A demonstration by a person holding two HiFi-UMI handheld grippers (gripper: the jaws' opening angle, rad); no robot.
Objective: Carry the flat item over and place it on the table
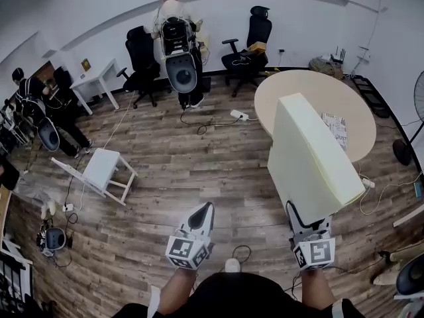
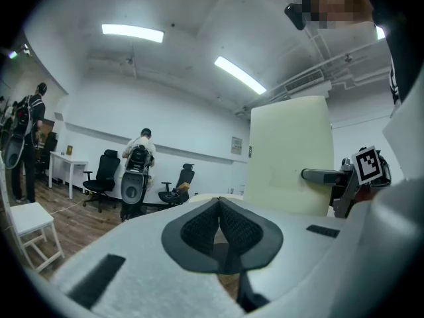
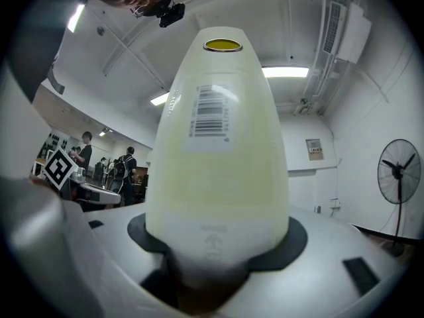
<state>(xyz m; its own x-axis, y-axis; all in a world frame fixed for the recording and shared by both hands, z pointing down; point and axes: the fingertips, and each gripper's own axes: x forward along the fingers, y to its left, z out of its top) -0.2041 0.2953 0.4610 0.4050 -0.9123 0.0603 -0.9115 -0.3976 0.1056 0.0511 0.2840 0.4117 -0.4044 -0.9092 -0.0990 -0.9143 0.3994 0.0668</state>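
Pale-yellow foam slab [image 1: 311, 154] held upright in air, just short of round table's [image 1: 301, 88] near edge, above wood floor [image 1: 165, 171]. Right gripper [image 1: 303, 222] pinching slab's bottom edge only. Left gripper [image 1: 203, 212] pressed together, nothing in it. Risk: tall slab on one low grip could tip or twist out of jaws. Printed packet [image 1: 334, 128] near table's right edge could get pinned under slab.

We see a pale cream-yellow slab [image 1: 311, 158], its edge carrying a white label [image 3: 211, 119] with black barcode stripes. The round bench [image 1: 311, 93] is beige, and the floor [image 1: 172, 171] shows brown wood-grain planks. The left tongs [image 1: 206, 208] and the right tongs [image 1: 296, 212] are light grey, each with black-and-white square markers.
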